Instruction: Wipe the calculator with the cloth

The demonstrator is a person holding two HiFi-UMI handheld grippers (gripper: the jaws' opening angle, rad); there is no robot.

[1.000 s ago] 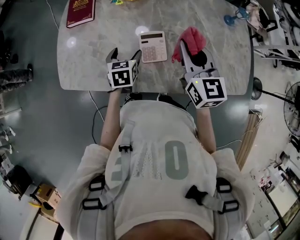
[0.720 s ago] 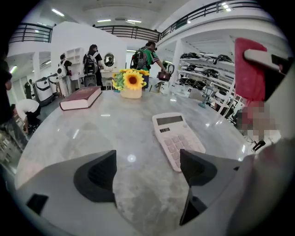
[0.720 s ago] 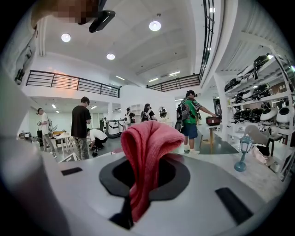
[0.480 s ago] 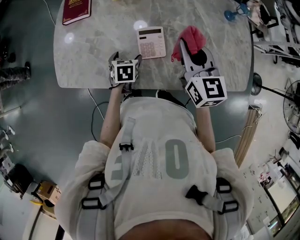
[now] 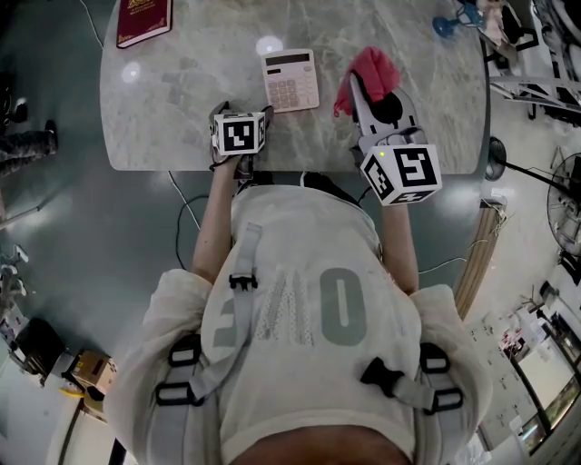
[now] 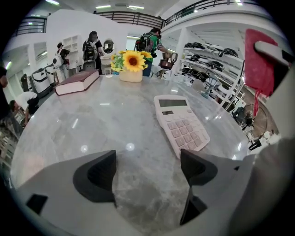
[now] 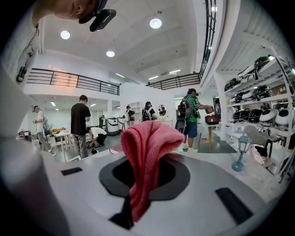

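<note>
A pale pink calculator (image 5: 290, 80) lies flat on the grey marble table (image 5: 182, 82). It also shows in the left gripper view, calculator (image 6: 180, 124), just ahead and to the right of the jaws. My left gripper (image 5: 242, 113) points steeply down at the table near its front edge, below and left of the calculator. The left gripper (image 6: 147, 173) is open; its jaws have just been opening, with only bare marble between them. My right gripper (image 5: 379, 98) hovers to the calculator's right, shut on a red cloth (image 5: 369, 71). The cloth (image 7: 145, 152) hangs bunched from the right gripper (image 7: 140, 184).
A dark red book (image 5: 143, 20) lies at the table's far left corner, book (image 6: 76, 82). A sunflower pot (image 6: 131, 64) stands at the far edge. A small blue lamp (image 7: 239, 154) stands at the right. Several people stand in the room beyond. The table's front edge runs just under the grippers.
My left gripper has sunk toward the table and tipped further down, its jaws a little wider. The right gripper and the cloth have stayed put. The calculator has not moved.
</note>
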